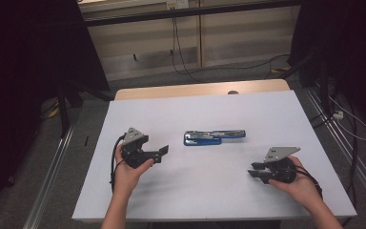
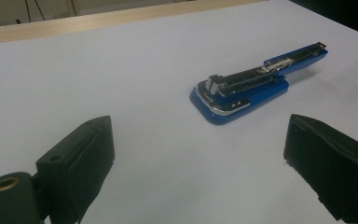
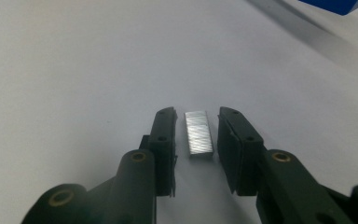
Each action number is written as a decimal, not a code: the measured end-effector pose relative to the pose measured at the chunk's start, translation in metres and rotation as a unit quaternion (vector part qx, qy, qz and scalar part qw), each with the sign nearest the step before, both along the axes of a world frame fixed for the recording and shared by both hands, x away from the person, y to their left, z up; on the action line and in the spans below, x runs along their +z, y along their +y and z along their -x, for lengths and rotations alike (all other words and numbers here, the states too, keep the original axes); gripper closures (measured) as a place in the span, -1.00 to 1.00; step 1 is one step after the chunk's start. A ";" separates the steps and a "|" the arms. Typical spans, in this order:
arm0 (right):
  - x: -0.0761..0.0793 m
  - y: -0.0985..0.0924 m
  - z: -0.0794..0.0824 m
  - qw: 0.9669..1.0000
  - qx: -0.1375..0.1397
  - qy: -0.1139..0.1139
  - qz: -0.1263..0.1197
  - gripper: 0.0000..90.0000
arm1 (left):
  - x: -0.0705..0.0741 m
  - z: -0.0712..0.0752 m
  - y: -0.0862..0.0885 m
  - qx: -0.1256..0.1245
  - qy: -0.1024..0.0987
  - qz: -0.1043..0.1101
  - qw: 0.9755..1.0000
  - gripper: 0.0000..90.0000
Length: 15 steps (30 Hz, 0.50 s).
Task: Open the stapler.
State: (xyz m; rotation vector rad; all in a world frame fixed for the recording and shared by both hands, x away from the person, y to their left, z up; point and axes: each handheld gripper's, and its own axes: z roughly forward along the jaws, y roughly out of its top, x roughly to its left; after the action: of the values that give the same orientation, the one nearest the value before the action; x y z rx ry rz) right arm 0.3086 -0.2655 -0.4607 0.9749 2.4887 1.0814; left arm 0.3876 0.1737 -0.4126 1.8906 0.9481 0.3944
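- The work in hand looks like loading a stapler: a blue plastic and bright-metal stapler [image 1: 213, 137] lies near the middle of the white tabletop [image 1: 195, 191], swung open so its magazine channel faces up (in the left gripper view, the metal rail [image 2: 242, 80] is exposed along its length).
- So the opening step appears done; picking up the staples and seating them in the channel are left, by my judgement.
- A short silvery strip of staples [image 3: 198, 132] lies flat on the tabletop at about 4 o'clock from the stapler, well apart from it.
- The right tongs [image 3: 196, 130] sit low over the tabletop, narrowed around that strip; one jaw stands on each long side, with a thin gap of white showing on both sides, so the pads do not yet press it.
- These tongs count as open, bracketing the strip, not gripping.
- In the high view the right tongs [image 1: 253, 170] point toward 9 o'clock, held by the right hand [image 1: 299, 183].
- The left tongs [image 2: 200, 154] are spread wide and empty, aimed toward the stapler, which lies near, at 1 o'clock of them.
- In the high view the left tongs [image 1: 164, 151] rest at 9 o'clock of the stapler, touching nothing.
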 end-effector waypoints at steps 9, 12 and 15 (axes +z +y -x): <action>0.000 -0.001 0.002 1.000 -0.009 0.003 -0.005 0.75 | 0.000 0.001 0.001 -0.001 -0.002 0.000 1.000 -0.81; 0.000 -0.001 0.001 1.000 -0.011 0.006 -0.007 0.76 | 0.001 0.001 0.001 -0.004 -0.003 -0.001 1.000 -0.81; 0.000 0.000 0.000 1.000 -0.012 0.006 -0.007 0.76 | 0.001 0.001 0.001 -0.006 -0.004 0.000 1.000 -0.81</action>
State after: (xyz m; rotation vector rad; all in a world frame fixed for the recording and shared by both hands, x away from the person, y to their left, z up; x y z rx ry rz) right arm 0.3084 -0.2659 -0.4604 1.0151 2.4751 1.0909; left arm 0.3869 0.1745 -0.4117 1.8934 0.9318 0.3949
